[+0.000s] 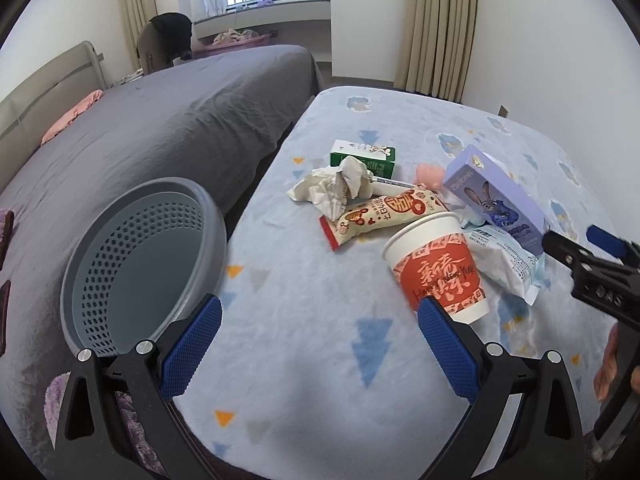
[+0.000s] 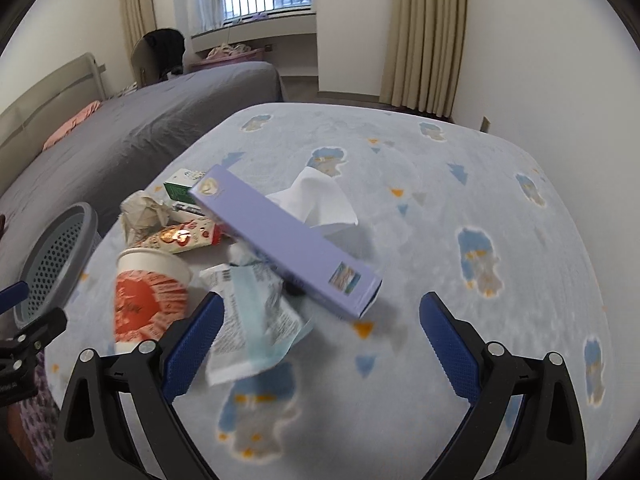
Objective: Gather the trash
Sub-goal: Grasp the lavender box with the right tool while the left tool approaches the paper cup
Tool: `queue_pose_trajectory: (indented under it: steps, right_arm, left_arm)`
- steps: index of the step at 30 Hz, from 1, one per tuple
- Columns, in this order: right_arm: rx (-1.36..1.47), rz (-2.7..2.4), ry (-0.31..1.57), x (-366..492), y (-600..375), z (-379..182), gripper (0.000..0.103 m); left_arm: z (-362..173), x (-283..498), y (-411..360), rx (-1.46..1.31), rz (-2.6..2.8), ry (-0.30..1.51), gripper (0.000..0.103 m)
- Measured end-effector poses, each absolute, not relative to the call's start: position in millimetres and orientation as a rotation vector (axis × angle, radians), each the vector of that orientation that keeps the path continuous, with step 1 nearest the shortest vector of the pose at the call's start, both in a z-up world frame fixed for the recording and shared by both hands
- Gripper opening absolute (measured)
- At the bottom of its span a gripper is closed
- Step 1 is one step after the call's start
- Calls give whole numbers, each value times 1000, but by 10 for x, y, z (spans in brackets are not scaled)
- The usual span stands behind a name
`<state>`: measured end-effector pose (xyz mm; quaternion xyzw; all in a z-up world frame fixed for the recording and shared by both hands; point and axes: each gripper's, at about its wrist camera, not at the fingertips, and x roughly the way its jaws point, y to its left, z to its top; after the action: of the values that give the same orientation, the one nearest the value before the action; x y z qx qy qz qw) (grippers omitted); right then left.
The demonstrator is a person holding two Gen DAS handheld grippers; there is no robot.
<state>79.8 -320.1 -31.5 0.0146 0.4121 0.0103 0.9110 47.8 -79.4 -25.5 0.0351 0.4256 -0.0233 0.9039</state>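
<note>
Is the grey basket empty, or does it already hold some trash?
Empty as far as visible: the grey basket shows only bare perforated wall and floor.

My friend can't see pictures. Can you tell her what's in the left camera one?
Open blue jaws hover over a blue blanket strewn with trash: a red paper cup, snack wrapper, crumpled paper, green carton and purple box. An empty grey basket sits at the left.

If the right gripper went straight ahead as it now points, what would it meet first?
Probably the purple box: the open right gripper aims at its near end, above the blanket. The plastic wrapper lies by its left finger. Depth is unclear.
</note>
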Motion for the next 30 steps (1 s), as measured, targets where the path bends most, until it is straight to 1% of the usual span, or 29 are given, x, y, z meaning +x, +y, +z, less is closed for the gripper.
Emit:
queue_pose_trajectory:
  steps: [5, 14, 15, 16, 17, 20, 22, 23, 26, 30]
  right_arm:
    - [21, 91, 877, 1119, -3264, -434, 94]
    - [-118, 183, 870, 1445, -3055, -578, 93]
    - [-128, 195, 878, 1477, -3034, -604, 90]
    - [-135, 201, 881, 1493, -3015, -616, 83]
    - [-144, 206, 892, 1516, -2999, -639, 67]
    - [-146, 215, 902, 1516, -2989, -653, 61]
    - [-142, 222, 899, 1489, -2996, -637, 54]
    - [-136, 224, 899, 1472, -3000, -627, 46]
    - [-108, 227, 896, 1426, -3022, -599, 45]
    - [-48, 220, 888, 1349, -3082, -541, 39]
  left_arm:
    - [-324, 507, -915, 106, -34, 890, 97]
    - [-396, 573, -1031, 125, -23, 894, 97]
    - [-403, 572, -1039, 126, -24, 894, 97]
    - [-415, 576, -1066, 131, -27, 896, 97]
    - [-421, 576, -1078, 135, -29, 896, 97]
    - [-433, 571, -1124, 152, -32, 898, 97]
    - [-440, 574, -1146, 154, -36, 902, 97]
    - [-443, 573, -1151, 153, -38, 905, 97]
    - [-446, 574, -1166, 151, -44, 909, 97]
    - [-419, 552, -1168, 147, -46, 902, 97]
